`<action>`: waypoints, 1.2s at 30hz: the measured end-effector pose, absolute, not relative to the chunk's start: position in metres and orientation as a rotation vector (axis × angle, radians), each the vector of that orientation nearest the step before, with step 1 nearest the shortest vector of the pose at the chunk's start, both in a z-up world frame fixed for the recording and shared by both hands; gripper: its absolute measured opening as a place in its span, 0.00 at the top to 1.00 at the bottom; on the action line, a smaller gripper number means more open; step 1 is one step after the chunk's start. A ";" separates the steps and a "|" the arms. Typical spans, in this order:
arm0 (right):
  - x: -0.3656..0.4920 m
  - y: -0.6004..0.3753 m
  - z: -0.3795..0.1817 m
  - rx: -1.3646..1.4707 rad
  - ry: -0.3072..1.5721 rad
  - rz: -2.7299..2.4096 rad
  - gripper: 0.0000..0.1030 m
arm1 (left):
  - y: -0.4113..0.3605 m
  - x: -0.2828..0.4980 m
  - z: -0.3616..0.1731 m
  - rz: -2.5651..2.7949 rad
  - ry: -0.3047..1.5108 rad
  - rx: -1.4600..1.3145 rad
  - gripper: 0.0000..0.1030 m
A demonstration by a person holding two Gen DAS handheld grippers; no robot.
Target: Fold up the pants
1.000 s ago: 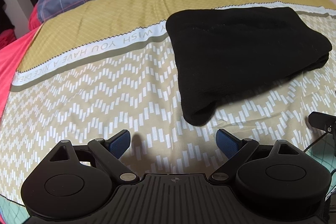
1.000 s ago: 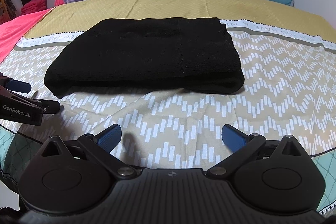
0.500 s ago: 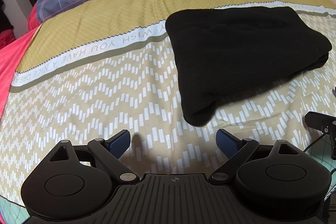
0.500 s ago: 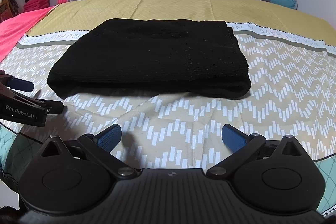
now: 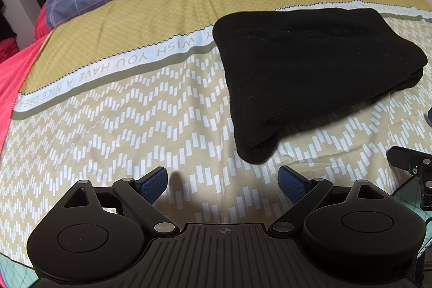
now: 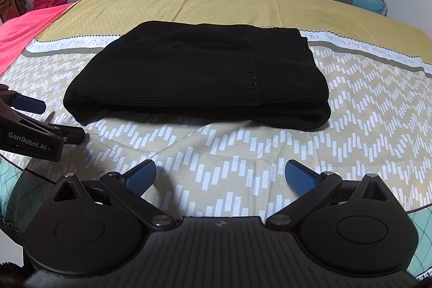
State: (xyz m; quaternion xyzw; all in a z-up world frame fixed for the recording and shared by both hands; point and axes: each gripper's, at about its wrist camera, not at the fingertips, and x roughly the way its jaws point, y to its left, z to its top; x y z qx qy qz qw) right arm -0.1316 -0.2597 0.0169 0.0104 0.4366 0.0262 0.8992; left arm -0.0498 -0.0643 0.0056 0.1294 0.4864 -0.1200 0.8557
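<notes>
Apparently done: your left gripper (image 5: 222,181) sat spread and empty at lower centre; the pants (image 5: 310,77) lay folded into a compact stack, upper right, on the bedspread (image 5: 108,126). Your right gripper (image 6: 220,177) likewise gaped, empty. Nothing obvious remained.

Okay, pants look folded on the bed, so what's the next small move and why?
Probably just back both grippers away. The black pants lie in a compact folded stack on the bedspread, and the left gripper and right gripper are open, empty and short of the cloth.
</notes>
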 end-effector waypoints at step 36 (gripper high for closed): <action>-0.130 -0.260 0.013 0.017 0.909 0.064 0.01 | -0.062 -0.047 0.004 -0.271 1.021 0.264 0.00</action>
